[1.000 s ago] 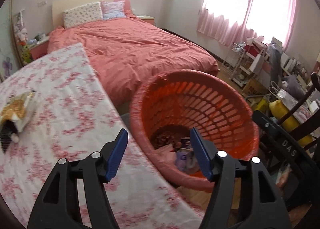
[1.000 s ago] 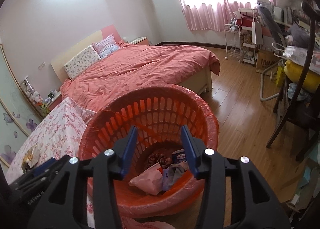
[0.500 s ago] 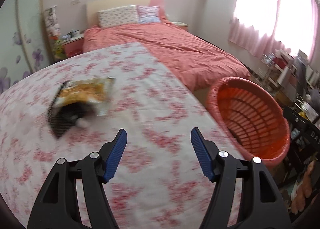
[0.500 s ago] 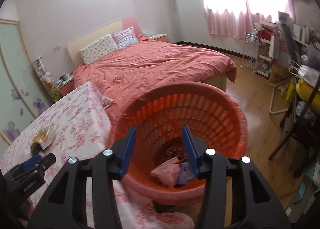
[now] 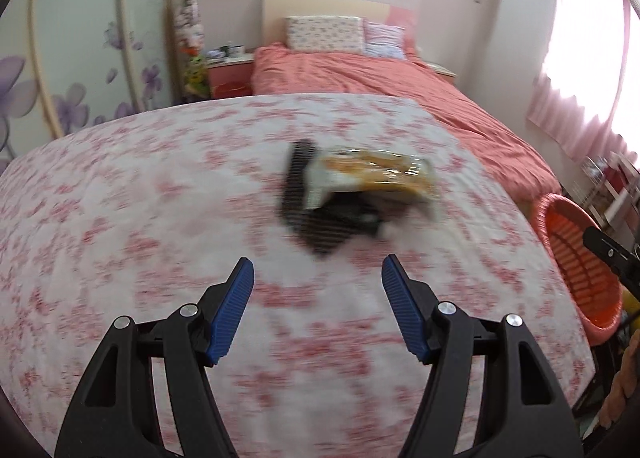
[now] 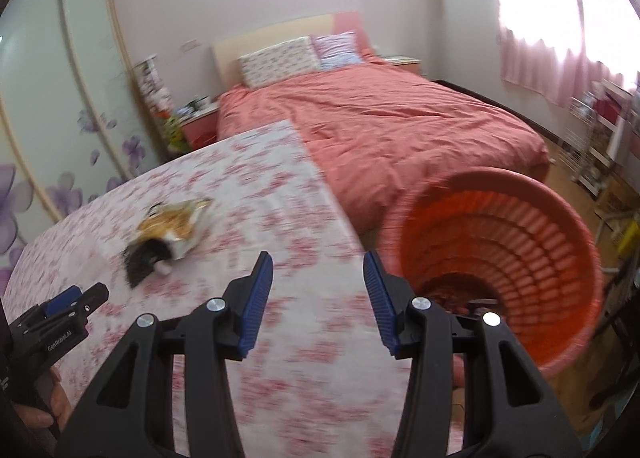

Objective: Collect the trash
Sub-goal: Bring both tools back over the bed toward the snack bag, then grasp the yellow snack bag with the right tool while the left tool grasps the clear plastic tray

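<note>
Two claws hang over the floral tablecloth [image 5: 120,217], both with jaws apart and nothing between the blue pads. The left gripper [image 5: 318,290] points at the trash: a yellow-orange snack wrapper [image 5: 376,173] lying on a black mesh piece [image 5: 320,221], blurred, near the middle of the cloth and just ahead of the fingertips, with bare cloth between them. The right gripper [image 6: 318,290] hovers over the cloth's right edge; the wrapper [image 6: 176,223] lies ahead and to its left, well apart from it. From that view the left gripper's tip shows at the lower left, its body lettered "GenRobot.AI", with part of a hand [image 6: 48,402] under it.

Beside the table on the right stands an orange slatted basket [image 6: 560,258] with a pink liner over its rim; dark, crumpled stuff lies at its bottom, too dim and half hidden by the right finger to name. Beyond the table is a bed [image 6: 400,125] with a coral cover and two pillows, a flower-printed wardrobe door [image 6: 60,97] on the left, and pink curtains [image 6: 560,57] on the right.
</note>
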`<act>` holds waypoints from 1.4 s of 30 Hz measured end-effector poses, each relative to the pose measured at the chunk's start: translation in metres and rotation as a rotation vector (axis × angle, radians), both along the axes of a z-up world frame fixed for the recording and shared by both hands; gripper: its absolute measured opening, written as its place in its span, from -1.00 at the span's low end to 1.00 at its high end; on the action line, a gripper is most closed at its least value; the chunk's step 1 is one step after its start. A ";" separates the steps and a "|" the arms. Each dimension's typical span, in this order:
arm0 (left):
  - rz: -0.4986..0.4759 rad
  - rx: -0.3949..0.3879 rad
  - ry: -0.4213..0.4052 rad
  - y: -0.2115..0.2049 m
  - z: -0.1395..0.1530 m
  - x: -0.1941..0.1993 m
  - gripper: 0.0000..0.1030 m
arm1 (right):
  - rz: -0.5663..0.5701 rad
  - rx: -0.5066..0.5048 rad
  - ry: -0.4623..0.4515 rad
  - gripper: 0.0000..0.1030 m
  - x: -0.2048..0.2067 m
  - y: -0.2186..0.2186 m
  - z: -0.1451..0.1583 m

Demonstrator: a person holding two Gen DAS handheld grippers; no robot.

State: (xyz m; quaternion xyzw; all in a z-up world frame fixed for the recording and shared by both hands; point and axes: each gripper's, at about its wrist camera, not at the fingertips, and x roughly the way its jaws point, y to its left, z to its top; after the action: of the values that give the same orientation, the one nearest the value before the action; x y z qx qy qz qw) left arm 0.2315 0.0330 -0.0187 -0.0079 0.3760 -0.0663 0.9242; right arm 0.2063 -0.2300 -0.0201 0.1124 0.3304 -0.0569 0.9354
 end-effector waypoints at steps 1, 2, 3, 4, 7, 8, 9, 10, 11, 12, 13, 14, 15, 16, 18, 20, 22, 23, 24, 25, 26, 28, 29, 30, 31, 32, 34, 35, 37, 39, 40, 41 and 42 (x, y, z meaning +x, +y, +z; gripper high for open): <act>0.012 -0.002 0.001 0.007 -0.001 0.000 0.28 | 0.018 -0.002 0.002 -0.08 0.004 0.008 0.000; 0.023 -0.003 0.002 0.013 -0.001 0.001 0.28 | 0.046 -0.004 0.007 -0.08 0.011 0.020 0.000; 0.040 -0.007 0.004 0.024 -0.001 0.001 0.28 | 0.061 -0.004 0.009 -0.08 0.013 0.027 -0.001; 0.048 -0.010 0.005 0.029 -0.001 0.002 0.28 | 0.079 -0.001 0.013 -0.08 0.019 0.034 -0.001; 0.075 -0.024 0.011 0.048 -0.003 0.003 0.28 | 0.129 0.001 0.027 -0.09 0.033 0.058 -0.003; 0.080 -0.027 0.013 0.053 -0.003 0.002 0.28 | 0.145 0.000 0.030 -0.09 0.039 0.067 -0.005; 0.089 -0.034 0.015 0.060 -0.004 0.003 0.28 | 0.161 -0.005 0.035 -0.09 0.045 0.075 -0.005; 0.093 -0.037 0.017 0.064 -0.004 0.003 0.28 | 0.176 -0.012 0.039 -0.09 0.050 0.084 -0.006; 0.100 -0.041 0.018 0.069 -0.004 0.004 0.28 | 0.191 -0.019 0.042 -0.09 0.055 0.092 -0.007; 0.103 -0.044 0.019 0.073 -0.005 0.005 0.28 | 0.202 -0.027 0.043 -0.09 0.058 0.098 -0.007; 0.109 -0.049 0.022 0.078 -0.005 0.006 0.28 | 0.215 -0.039 0.046 -0.09 0.063 0.105 -0.008; 0.114 -0.054 0.024 0.083 -0.005 0.007 0.28 | 0.228 -0.054 0.052 -0.09 0.068 0.112 -0.009; 0.119 -0.058 0.026 0.087 -0.006 0.007 0.28 | 0.238 -0.073 0.057 -0.09 0.072 0.119 -0.011; 0.123 -0.061 0.027 0.090 -0.006 0.008 0.28 | 0.244 -0.090 0.061 -0.09 0.076 0.123 -0.012; 0.132 -0.070 0.030 0.097 -0.007 0.009 0.28 | 0.255 -0.133 0.069 -0.09 0.084 0.134 -0.016; 0.140 -0.077 0.034 0.104 -0.008 0.011 0.28 | 0.260 -0.171 0.080 -0.09 0.092 0.141 -0.020; 0.145 -0.084 0.037 0.108 -0.009 0.011 0.28 | 0.264 -0.199 0.088 -0.09 0.099 0.146 -0.023; 0.147 -0.087 0.039 0.110 -0.010 0.012 0.28 | 0.264 -0.221 0.093 -0.09 0.102 0.149 -0.025; 0.149 -0.090 0.042 0.112 -0.011 0.012 0.28 | 0.264 -0.241 0.097 -0.09 0.106 0.151 -0.027; 0.151 -0.093 0.045 0.114 -0.012 0.013 0.28 | 0.265 -0.255 0.101 -0.09 0.108 0.153 -0.028; 0.151 -0.094 0.047 0.115 -0.012 0.015 0.28 | 0.265 -0.267 0.108 -0.09 0.111 0.154 -0.030; 0.153 -0.095 0.050 0.117 -0.013 0.016 0.28 | 0.264 -0.280 0.122 -0.11 0.117 0.156 -0.034; 0.153 -0.095 0.050 0.118 -0.014 0.017 0.28 | 0.265 -0.283 0.127 -0.15 0.119 0.157 -0.036; 0.154 -0.096 0.051 0.118 -0.014 0.018 0.28 | 0.265 -0.286 0.133 -0.25 0.121 0.158 -0.037; 0.154 -0.096 0.051 0.119 -0.014 0.019 0.28 | 0.264 -0.292 0.137 -0.36 0.122 0.158 -0.038; 0.155 -0.095 0.051 0.120 -0.014 0.019 0.28 | 0.263 -0.294 0.138 -0.41 0.123 0.158 -0.039; 0.158 -0.095 0.053 0.120 -0.015 0.021 0.28 | 0.260 -0.286 0.143 -0.65 0.125 0.156 -0.040; 0.159 -0.095 0.054 0.121 -0.016 0.022 0.28 | 0.259 -0.278 0.143 -0.66 0.125 0.155 -0.040; 0.160 -0.092 0.055 0.120 -0.016 0.023 0.28 | 0.251 -0.268 0.134 -0.80 0.124 0.152 -0.039; 0.161 -0.090 0.057 0.120 -0.016 0.025 0.29 | 0.244 -0.245 0.123 -0.88 0.123 0.146 -0.036; 0.162 -0.089 0.058 0.119 -0.017 0.026 0.29 | 0.237 -0.238 0.113 -0.90 0.121 0.144 -0.034; 0.162 -0.089 0.059 0.119 -0.017 0.027 0.29 | 0.227 -0.227 0.100 -0.92 0.118 0.140 -0.030; 0.165 -0.089 0.061 0.119 -0.017 0.028 0.33 | 0.221 -0.218 0.093 -0.93 0.117 0.136 -0.028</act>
State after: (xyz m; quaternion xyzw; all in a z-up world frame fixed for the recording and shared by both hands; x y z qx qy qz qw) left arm 0.2595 0.1518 -0.0355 -0.0821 0.3985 -0.0063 0.9135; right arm 0.3231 -0.0935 -0.0482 -0.0294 0.3756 0.0058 0.9263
